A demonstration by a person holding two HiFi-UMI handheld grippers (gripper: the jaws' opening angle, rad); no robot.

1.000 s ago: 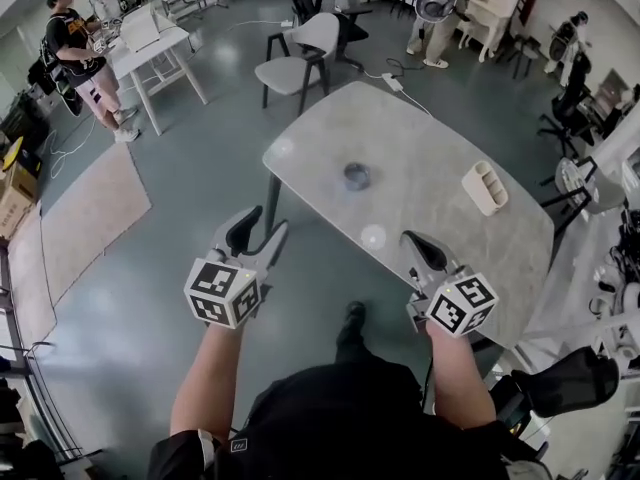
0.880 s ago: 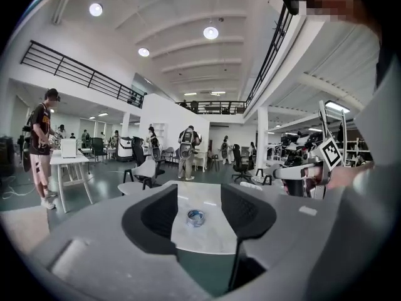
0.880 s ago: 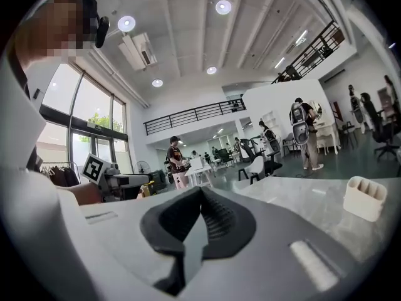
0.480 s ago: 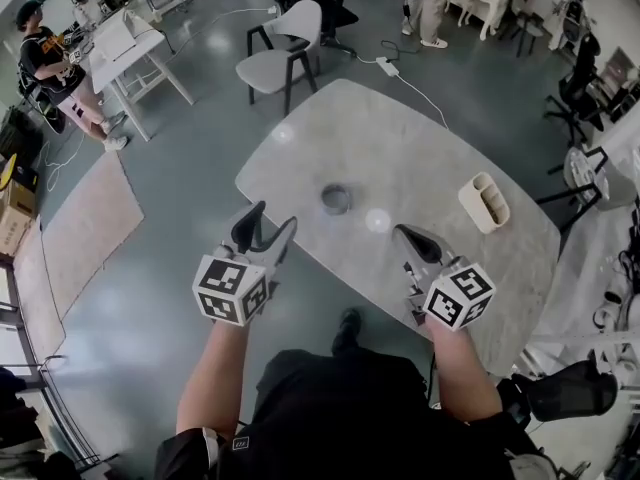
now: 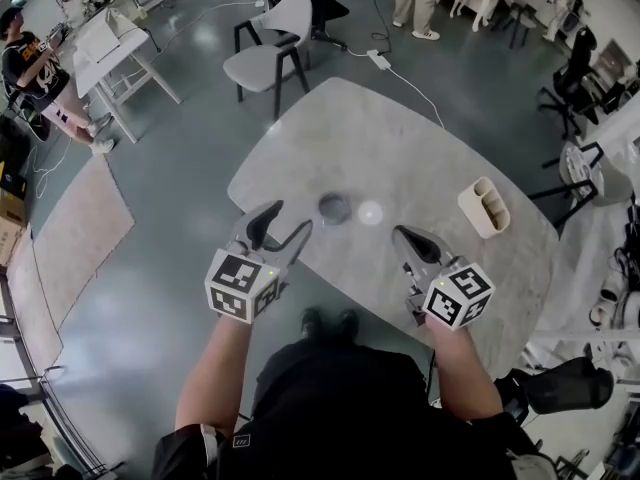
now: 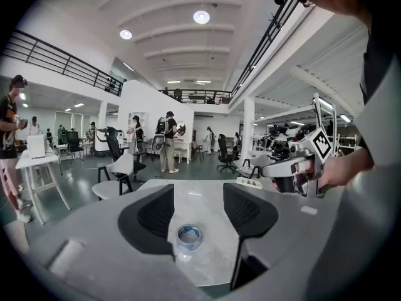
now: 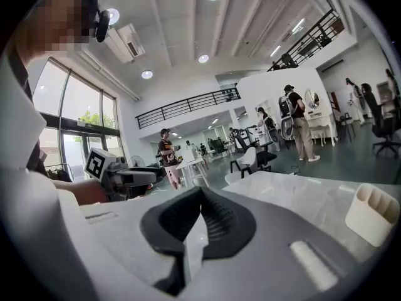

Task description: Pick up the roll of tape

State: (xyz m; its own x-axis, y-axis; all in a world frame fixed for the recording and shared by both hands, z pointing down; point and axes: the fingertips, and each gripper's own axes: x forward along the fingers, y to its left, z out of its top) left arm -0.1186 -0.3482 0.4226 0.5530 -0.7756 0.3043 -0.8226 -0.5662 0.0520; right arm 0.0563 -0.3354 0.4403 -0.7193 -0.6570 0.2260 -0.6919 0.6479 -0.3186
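The roll of tape (image 5: 334,208) is a small grey-blue ring lying flat on the marble table (image 5: 420,158), near its front left edge. My left gripper (image 5: 283,226) hovers just short of the roll and to its left, jaws open and empty. In the left gripper view the roll (image 6: 188,236) lies on the table ahead, framed by the gap of the left gripper (image 6: 197,215). My right gripper (image 5: 403,235) is over the table's front edge to the right of the roll. The right gripper (image 7: 199,200) has its pads together with nothing between them.
A white slotted holder (image 5: 484,206) stands on the table's right side, the holder (image 7: 374,213) also showing in the right gripper view. A grey chair (image 5: 262,63) stands beyond the table's far left. People and desks fill the room farther off.
Both grippers have come forward over the table's front edge. The tape roll now lies close ahead of the left gripper, whose jaws stand a little wider.
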